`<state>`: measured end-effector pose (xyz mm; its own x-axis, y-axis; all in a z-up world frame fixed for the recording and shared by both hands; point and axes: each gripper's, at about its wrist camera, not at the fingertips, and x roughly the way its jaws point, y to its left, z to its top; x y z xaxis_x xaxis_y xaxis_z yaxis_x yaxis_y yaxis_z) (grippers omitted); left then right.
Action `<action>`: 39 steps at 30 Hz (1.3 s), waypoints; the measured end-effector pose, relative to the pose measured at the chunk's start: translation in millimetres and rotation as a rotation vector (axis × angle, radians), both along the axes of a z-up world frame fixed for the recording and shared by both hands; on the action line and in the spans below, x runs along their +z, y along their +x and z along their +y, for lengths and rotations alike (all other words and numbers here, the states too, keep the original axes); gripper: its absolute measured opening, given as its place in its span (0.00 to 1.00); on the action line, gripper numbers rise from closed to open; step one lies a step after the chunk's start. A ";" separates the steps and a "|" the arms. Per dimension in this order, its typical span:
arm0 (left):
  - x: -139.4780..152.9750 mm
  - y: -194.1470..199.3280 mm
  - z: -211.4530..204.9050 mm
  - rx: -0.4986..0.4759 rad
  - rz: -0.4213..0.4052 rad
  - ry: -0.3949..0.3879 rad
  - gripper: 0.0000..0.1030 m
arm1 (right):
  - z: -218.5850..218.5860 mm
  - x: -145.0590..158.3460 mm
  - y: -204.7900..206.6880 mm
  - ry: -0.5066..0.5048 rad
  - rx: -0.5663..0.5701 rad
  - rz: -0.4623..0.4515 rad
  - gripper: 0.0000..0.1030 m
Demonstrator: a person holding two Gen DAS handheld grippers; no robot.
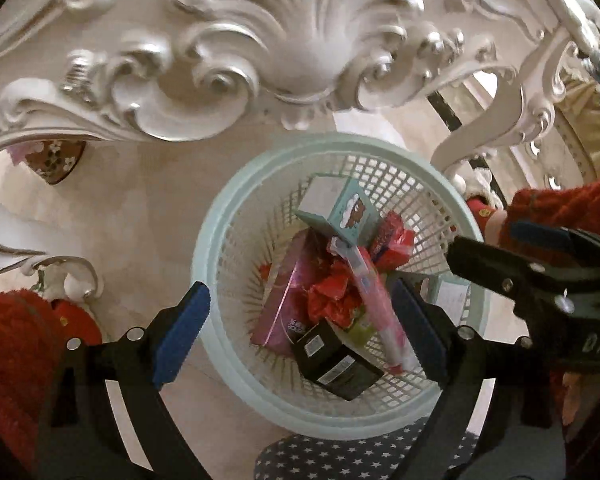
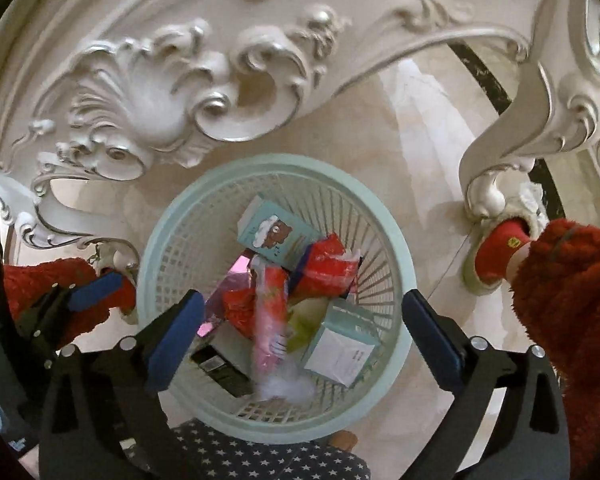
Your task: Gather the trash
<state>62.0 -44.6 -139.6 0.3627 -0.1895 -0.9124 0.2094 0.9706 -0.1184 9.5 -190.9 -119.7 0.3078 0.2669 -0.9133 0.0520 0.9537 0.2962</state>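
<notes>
Both tongs [image 1: 300, 336] [image 2: 304, 340] gape empty over the basket [image 1: 220, 216], carved table leg [image 2: 496, 168] beside.

Both wrist cameras look steeply down, close above the same pale green basket [image 1: 216, 240] [image 2: 152, 272] on the floor. The left view catches the right gripper [image 1: 540, 264] at its right edge; the right view catches the left gripper [image 2: 72, 296] at its left edge.
</notes>
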 end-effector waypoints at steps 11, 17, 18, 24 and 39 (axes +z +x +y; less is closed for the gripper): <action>79.8 -26.1 8.1 0.082 -0.153 0.015 0.87 | -1.0 77.5 -26.0 -0.032 0.008 -0.186 0.92; 113.9 -38.3 20.8 0.136 -0.192 -0.018 0.87 | -11.9 112.4 -45.8 -0.024 -0.039 -0.270 0.92; 118.2 -40.4 23.8 0.152 -0.202 -0.019 0.87 | -12.3 114.2 -47.8 -0.024 -0.044 -0.277 0.92; 141.7 -53.0 33.3 0.201 -0.267 -0.004 0.87 | -10.9 118.1 -58.8 -0.034 -0.054 -0.290 0.92; 156.4 -60.3 16.5 0.147 -0.317 0.068 0.87 | -13.8 111.1 -58.4 -0.055 -0.072 -0.256 0.92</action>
